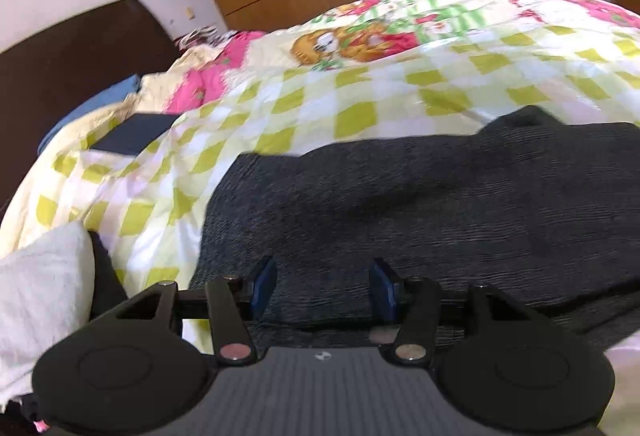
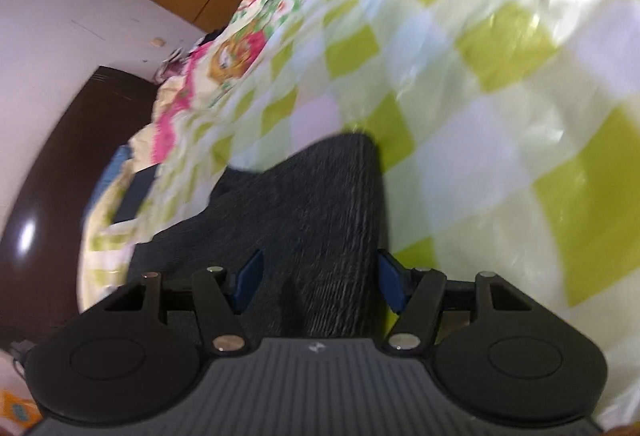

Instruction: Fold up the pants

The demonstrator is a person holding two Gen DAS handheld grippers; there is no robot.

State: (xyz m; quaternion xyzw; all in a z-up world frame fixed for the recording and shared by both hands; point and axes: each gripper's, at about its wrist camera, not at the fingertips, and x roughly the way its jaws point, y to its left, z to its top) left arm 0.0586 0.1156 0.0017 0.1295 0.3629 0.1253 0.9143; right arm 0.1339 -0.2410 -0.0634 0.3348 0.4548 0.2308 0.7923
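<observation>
I see the dark pants (image 1: 400, 196) spread on the checked bedspread (image 1: 320, 96), beneath both grippers, left gripper (image 1: 324, 288) and right gripper (image 2: 318, 282); their jaws stand open, gripping nothing.

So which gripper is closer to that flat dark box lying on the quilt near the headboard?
Probably the left. The left gripper hovers open over the dark pants, with the box ahead to its left. The right gripper, also open over the pants, sees the box smaller and farther off.
</observation>
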